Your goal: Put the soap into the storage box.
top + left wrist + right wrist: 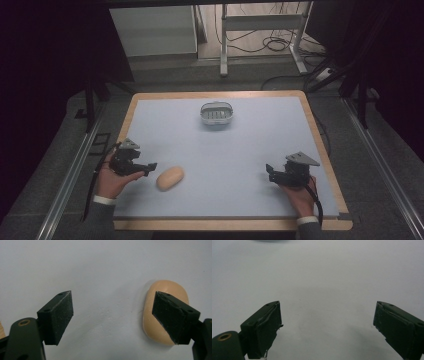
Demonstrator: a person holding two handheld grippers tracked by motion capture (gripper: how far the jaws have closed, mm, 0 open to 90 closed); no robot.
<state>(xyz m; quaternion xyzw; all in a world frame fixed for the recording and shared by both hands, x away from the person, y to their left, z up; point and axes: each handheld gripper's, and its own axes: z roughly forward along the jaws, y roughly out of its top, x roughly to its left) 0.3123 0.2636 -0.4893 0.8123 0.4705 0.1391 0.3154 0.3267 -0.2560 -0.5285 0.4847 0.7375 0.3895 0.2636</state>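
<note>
Left tool (148,167) sits near the desk's (250,150) front-left corner, jaws wide apart, nothing betw. them. The soap (170,178) lies flat just beside it; in the left gripper view one jaw partly covers it. Right tool (270,171), front-right, jaws also apart, over bare desk. Dish (217,113) stands near the far edge, mid-desk.

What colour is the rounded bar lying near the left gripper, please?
Pale peach-orange, plain; the bar shows best in the left gripper view.

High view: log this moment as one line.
left gripper: open, beside soap bar | right gripper: open, holds nothing | soap dish: far side of table, no soap in it
</note>
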